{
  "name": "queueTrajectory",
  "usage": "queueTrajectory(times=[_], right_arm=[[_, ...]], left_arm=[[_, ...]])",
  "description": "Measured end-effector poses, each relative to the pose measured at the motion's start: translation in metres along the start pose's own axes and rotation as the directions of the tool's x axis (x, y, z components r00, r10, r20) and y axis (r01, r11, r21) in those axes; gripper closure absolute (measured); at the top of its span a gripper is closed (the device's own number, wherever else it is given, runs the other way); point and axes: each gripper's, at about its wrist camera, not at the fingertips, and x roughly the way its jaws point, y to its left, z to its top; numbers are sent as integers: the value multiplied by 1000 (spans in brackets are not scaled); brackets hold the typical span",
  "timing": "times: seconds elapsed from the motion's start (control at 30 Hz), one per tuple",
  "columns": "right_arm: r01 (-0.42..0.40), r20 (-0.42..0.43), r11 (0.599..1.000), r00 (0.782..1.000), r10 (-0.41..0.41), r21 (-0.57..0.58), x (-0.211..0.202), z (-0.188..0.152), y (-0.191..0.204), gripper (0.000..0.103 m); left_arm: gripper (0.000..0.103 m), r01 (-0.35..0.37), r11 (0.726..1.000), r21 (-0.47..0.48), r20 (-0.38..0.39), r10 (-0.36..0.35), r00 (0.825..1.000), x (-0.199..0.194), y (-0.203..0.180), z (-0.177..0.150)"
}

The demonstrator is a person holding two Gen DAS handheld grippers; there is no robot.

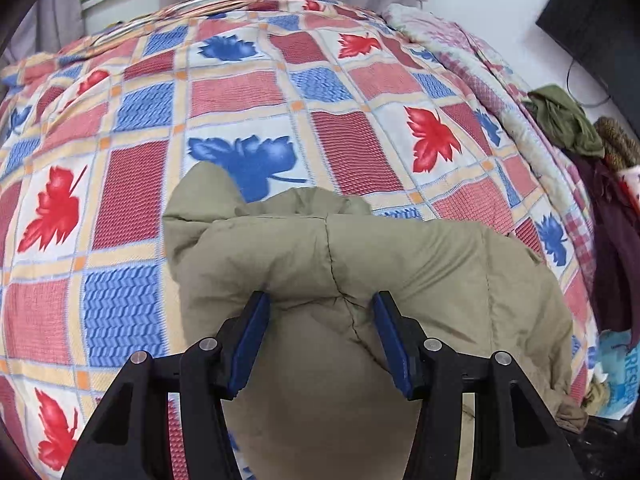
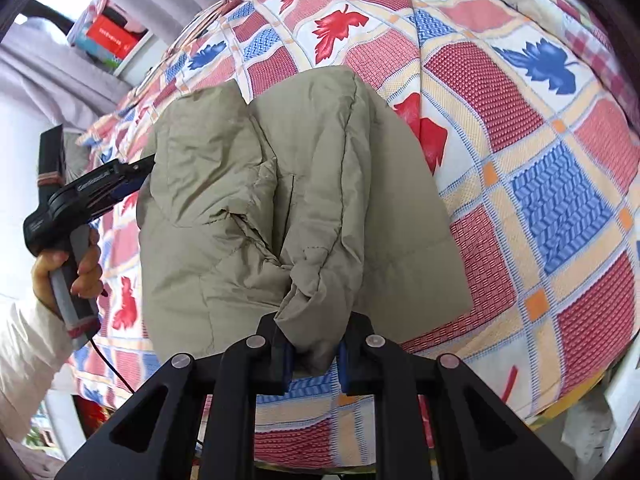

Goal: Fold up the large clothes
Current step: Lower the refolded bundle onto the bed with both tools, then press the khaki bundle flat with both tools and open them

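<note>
An olive padded jacket lies bunched and partly folded on a bed whose leaf-patterned check bedspread is red, blue and cream. My left gripper is above the jacket's near side, its blue pads closed on a thick fold of it. In the right wrist view the jacket runs from the middle towards the left. There my right gripper is shut on a bunched corner of the jacket at the bedspread's near edge. The left gripper shows there at the jacket's left edge, held by a hand.
A white shelf with a red box and a grey curtain stand past the bed's far side. A heap of dark and green clothes lies beyond the bed's right edge, under a black object by the wall.
</note>
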Motion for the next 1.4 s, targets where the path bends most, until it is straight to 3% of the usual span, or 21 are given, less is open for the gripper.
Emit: queueTrajectory(times=[0.23,0.37,0.53,0.63,0.77,0.9,0.93,0.97,1.0,1.17,1.23,1.4], right_arm=[[96,-16,994,995,-95,46,11,-8,-41,85],[13,-64,987,998,-3,160,13,-5,-67,81],[-80,86,975,994,63,206,-46,6,-79,63],[-172,113,972,981,155,158,-54,34,-69,38],[-258,79,961,965,251,95,-16,91,-48,38],[-322,25,928,946,323,185,41,138,-33,38],[-325,18,924,944,328,201,52,142,-32,42],[-316,9,925,947,321,209,59,144,-30,74],[-288,-11,934,955,297,211,63,141,-29,84],[-144,-35,978,988,151,150,63,125,-40,95],[-143,-52,973,987,154,182,73,120,-56,96],[-147,-43,965,986,160,218,87,119,-60,96]], left_arm=[[48,12,997,71,6,-12,1000,37,-60,8],[48,-23,995,94,2,23,1000,42,-66,6],[48,-1,997,78,-2,1,1000,44,-57,6],[48,-9,997,78,2,8,1000,44,-57,6],[48,-2,998,67,8,2,1000,42,-55,4],[48,-6,999,53,10,5,1000,38,-53,3],[48,-12,999,52,8,12,1000,38,-54,3],[48,-19,998,54,6,19,1000,39,-56,3],[48,-23,998,59,5,23,1000,39,-59,3],[47,-36,993,109,-7,37,999,46,-79,0],[42,-36,992,117,-11,38,999,48,-82,-1],[42,-18,996,83,-25,20,999,28,-69,0]])
